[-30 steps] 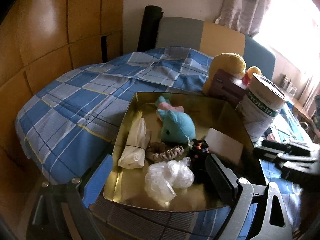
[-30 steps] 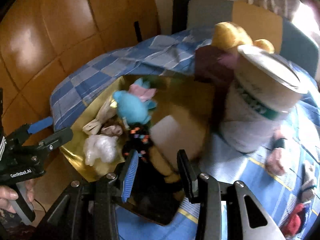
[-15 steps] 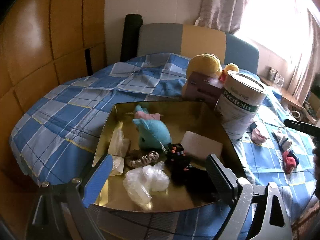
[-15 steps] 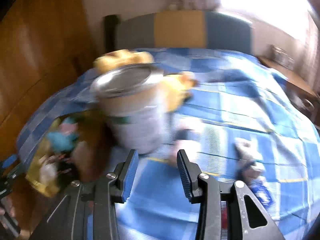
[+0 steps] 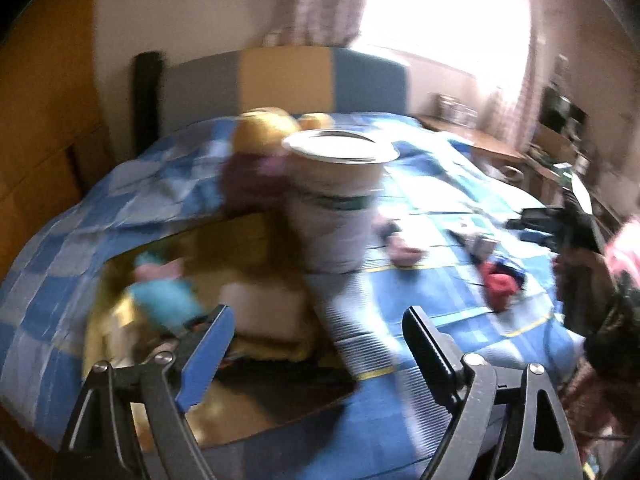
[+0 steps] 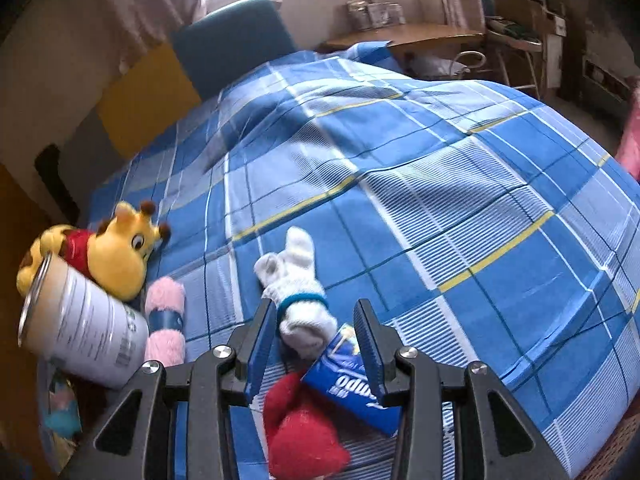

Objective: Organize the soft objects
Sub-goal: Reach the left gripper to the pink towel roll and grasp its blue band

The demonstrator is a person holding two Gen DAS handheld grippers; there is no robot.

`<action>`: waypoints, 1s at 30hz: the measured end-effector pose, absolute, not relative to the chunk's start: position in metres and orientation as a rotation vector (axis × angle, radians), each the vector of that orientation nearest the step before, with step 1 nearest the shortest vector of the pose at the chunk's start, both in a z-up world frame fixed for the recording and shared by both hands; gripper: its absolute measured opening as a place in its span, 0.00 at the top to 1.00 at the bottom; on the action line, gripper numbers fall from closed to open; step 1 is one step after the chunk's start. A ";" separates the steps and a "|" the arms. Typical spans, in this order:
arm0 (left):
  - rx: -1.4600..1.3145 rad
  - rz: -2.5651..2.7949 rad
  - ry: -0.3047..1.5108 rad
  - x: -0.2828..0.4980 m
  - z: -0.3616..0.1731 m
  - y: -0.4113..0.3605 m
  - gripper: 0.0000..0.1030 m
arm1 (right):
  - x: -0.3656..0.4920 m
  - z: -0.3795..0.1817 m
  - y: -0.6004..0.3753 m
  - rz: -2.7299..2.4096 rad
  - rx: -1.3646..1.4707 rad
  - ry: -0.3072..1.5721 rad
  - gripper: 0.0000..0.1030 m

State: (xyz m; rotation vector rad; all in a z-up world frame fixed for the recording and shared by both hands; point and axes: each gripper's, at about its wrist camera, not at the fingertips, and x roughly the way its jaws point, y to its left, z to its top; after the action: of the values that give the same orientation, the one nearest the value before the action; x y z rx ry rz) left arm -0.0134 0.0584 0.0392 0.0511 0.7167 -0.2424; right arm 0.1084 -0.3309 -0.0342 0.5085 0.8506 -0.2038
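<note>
Left wrist view: the camera has swung right over the last second, so the gold tray [image 5: 132,316], which filled the frame, now sits low and left, blurred with motion. The blue plush dolphin [image 5: 166,298] is still in it. The protein tin [image 5: 340,204] stands just beside the tray on the bed [image 5: 440,300], with the yellow plush [image 5: 266,130] behind it. The left hand-held gripper [image 5: 316,344] is spread wide and carries nothing. At the far right edge the right hand-held gripper [image 5: 560,228] shows as a dark shape above a red and blue heap [image 5: 500,280] (too smeared to identify here).

Right wrist view: sharp now, after a blurred sweep away from the tray. The right hand-held gripper [image 6: 316,340], released and empty, hangs just above the white sock bundle [image 6: 298,300], which lies between its fingers [image 6: 262,340]. This view alone resolves the heap: a red plush item [image 6: 302,428], a blue tissue pack [image 6: 352,388], and a pink fluffy sock roll [image 6: 166,320] touching the tin [image 6: 84,332]. The move probably means one item was dropped off and the white socks are next.
</note>
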 end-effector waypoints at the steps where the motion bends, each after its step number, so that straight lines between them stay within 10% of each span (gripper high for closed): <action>1: 0.065 -0.275 0.720 -0.008 0.040 0.044 0.16 | 0.105 -0.034 -0.335 -0.206 0.522 0.848 0.61; 30: 0.353 -0.289 0.918 0.211 -0.082 -0.154 0.32 | 0.102 -0.036 -0.346 -0.089 0.716 0.849 0.61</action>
State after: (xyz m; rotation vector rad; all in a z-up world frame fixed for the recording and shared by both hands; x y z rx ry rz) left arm 0.2105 -0.1542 -0.0822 0.3533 0.9180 -0.2887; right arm 0.1019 -0.3462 -0.0358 0.7160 0.8492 -0.0893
